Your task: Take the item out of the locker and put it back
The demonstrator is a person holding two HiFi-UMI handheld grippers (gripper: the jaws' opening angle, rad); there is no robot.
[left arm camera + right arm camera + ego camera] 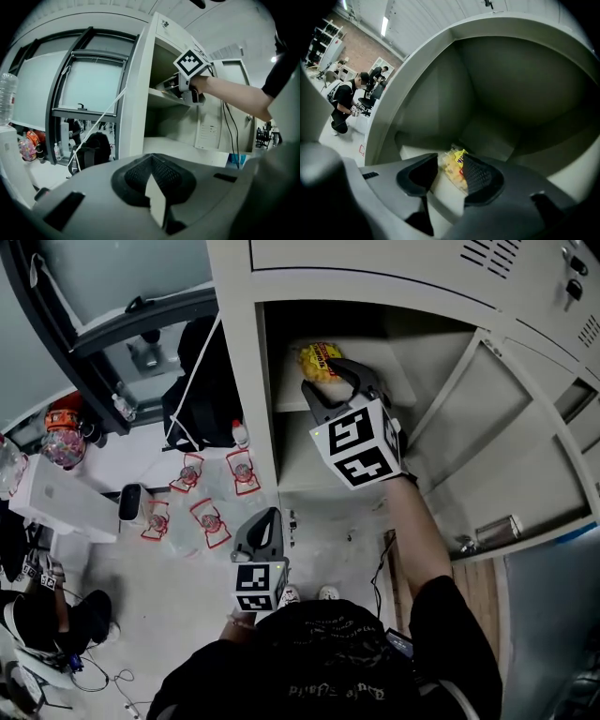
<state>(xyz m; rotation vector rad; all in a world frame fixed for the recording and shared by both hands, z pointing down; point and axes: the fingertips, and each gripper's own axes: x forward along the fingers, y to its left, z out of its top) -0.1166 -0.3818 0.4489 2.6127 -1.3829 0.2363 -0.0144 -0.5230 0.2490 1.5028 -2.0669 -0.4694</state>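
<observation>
Because the snack bag lies near the shelf's left edge, the right gripper straddles it, jaws spread, seemingly ready to pinch.

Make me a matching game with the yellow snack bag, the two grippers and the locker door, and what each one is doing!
Things:
1. yellow snack bag
2. right gripper
3. left gripper
4. locker door

Places and states:
A. swung wide open
B. held low outside the locker, jaws together
C. lying on the upper shelf
D. reaching into the locker, jaws apart on either side of the bag

Pairs: 1-C, 2-D, 3-B, 4-A
</observation>
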